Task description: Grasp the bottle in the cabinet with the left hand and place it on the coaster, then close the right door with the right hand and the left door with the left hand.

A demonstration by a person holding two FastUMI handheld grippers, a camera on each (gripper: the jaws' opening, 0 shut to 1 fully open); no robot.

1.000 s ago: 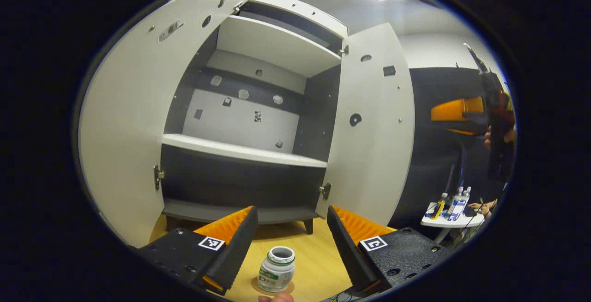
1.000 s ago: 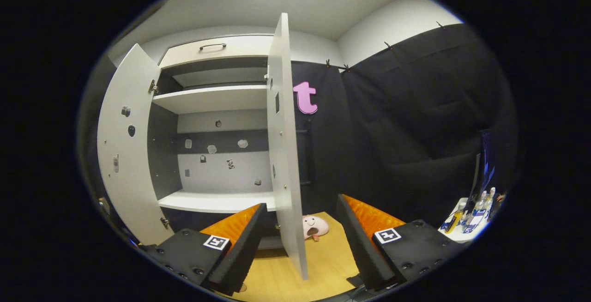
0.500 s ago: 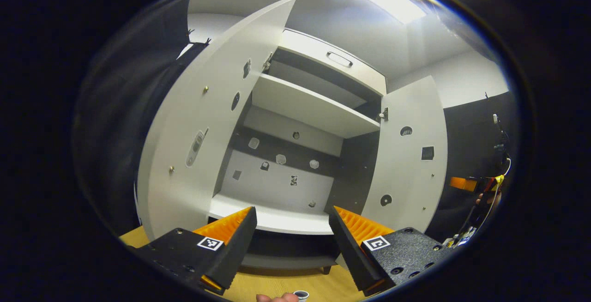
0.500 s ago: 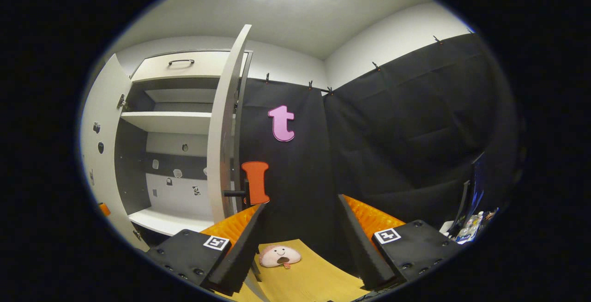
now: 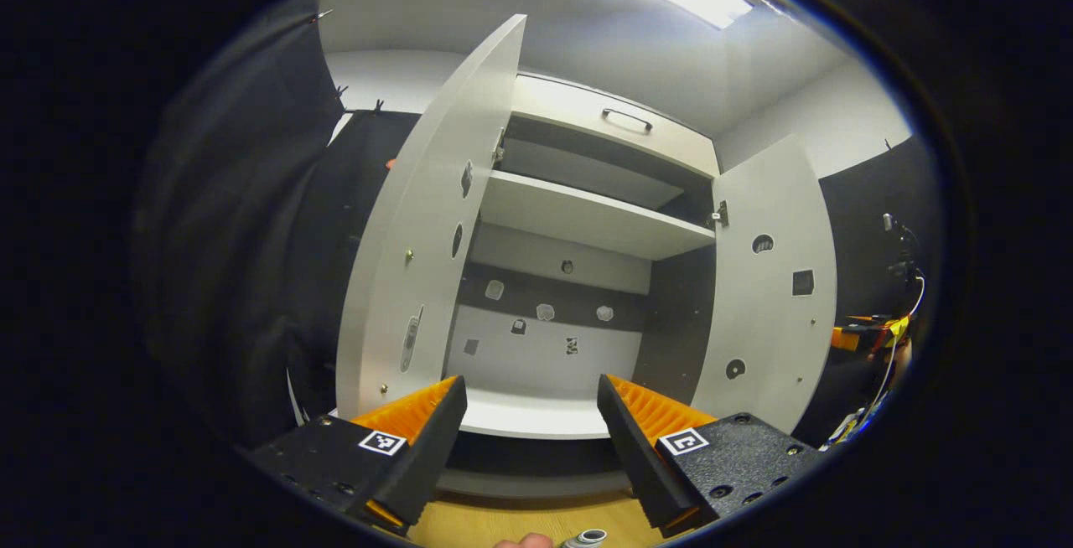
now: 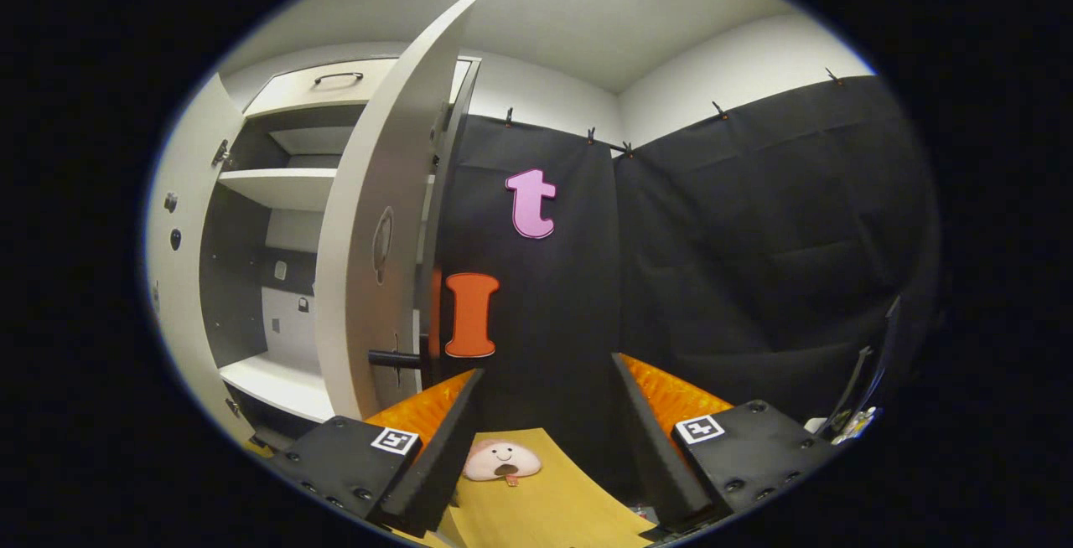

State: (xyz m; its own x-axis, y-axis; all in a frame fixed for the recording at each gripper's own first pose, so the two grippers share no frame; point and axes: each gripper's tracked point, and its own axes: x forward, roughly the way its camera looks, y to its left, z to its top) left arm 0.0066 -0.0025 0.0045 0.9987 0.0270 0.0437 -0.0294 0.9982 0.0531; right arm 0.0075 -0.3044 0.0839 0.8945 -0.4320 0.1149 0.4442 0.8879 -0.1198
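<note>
Below left gripper, at lower edge of left gripper view: bottle, rim just visible on wooden counter, fingertip beside it; coaster hidden. Jaws wide, empty, aimed at open cabinet; left door and right door both swung out. Right gripper beside right door's outer face, jaws wide, empty; plush toy on counter between them
</note>
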